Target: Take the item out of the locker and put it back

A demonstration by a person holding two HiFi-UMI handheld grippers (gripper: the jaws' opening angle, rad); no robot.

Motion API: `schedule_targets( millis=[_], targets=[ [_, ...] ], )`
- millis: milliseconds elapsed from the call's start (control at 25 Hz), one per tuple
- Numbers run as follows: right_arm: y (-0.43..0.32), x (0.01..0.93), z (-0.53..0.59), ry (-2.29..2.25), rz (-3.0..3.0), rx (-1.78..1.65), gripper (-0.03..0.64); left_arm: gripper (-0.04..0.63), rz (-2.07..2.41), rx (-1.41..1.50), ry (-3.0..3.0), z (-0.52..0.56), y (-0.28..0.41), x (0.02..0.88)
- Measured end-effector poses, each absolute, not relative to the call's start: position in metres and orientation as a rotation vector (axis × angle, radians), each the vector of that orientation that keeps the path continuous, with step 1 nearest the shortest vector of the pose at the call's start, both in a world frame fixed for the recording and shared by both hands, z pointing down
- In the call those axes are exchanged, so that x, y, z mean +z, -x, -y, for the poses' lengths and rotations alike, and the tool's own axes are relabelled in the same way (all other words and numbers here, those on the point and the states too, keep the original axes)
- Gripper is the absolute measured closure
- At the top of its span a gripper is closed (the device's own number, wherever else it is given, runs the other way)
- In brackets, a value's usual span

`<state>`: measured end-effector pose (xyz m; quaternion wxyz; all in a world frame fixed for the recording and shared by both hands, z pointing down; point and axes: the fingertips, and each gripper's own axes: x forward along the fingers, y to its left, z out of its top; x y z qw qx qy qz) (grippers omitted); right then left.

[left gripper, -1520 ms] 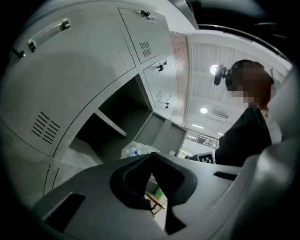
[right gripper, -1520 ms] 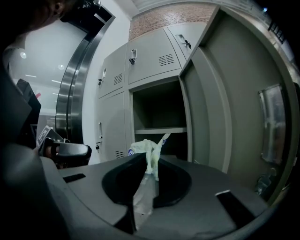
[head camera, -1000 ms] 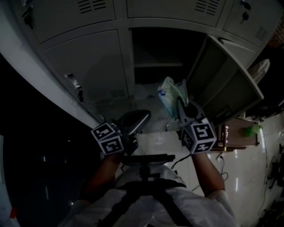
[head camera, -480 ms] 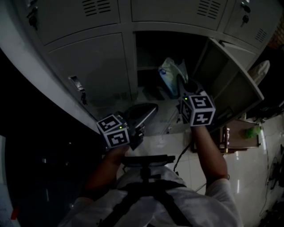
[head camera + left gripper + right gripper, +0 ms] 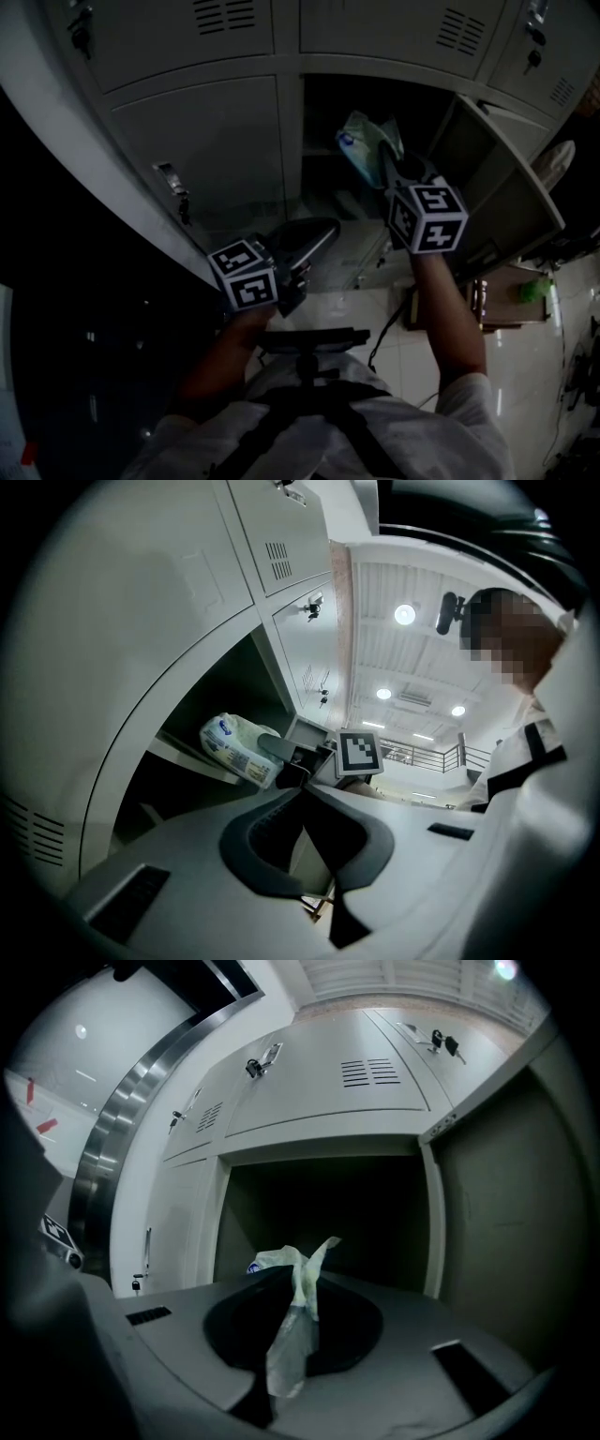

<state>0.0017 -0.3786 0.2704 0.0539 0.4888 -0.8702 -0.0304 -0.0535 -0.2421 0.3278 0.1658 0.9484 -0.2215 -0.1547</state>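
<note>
My left gripper [image 5: 302, 246]: low, before closed locker door [image 5: 220, 141], jaws together, nothing between. My right gripper [image 5: 392, 176]: up high, clenched on twisted plastic of white packet [image 5: 364, 141]. Packet at mouth of open compartment [image 5: 323, 112]. Swung-open door [image 5: 502, 178] far right.

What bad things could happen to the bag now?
1. The right gripper pinches only a thin flap of the bag. The flap might slip out or tear, and the bag would drop.
2. The bag hangs close to the open locker door, so it could bump the door on its way in.
</note>
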Motion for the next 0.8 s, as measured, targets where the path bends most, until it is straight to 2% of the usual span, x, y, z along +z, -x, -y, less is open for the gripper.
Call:
schedule_targets(
  millis=[440, 800],
  targets=[
    [0.032, 0.252, 0.487, -1.581, 2.455, -0.274, 0.598, 0.598, 0.635, -0.428, -2.7, 0.258, 0.058, 0.327],
    [0.059, 0.276, 0.528, -1.509, 2.33, -0.228, 0.584, 0.598, 0.666, -0.431, -2.688, 0.267, 0.07, 0.328]
  ],
)
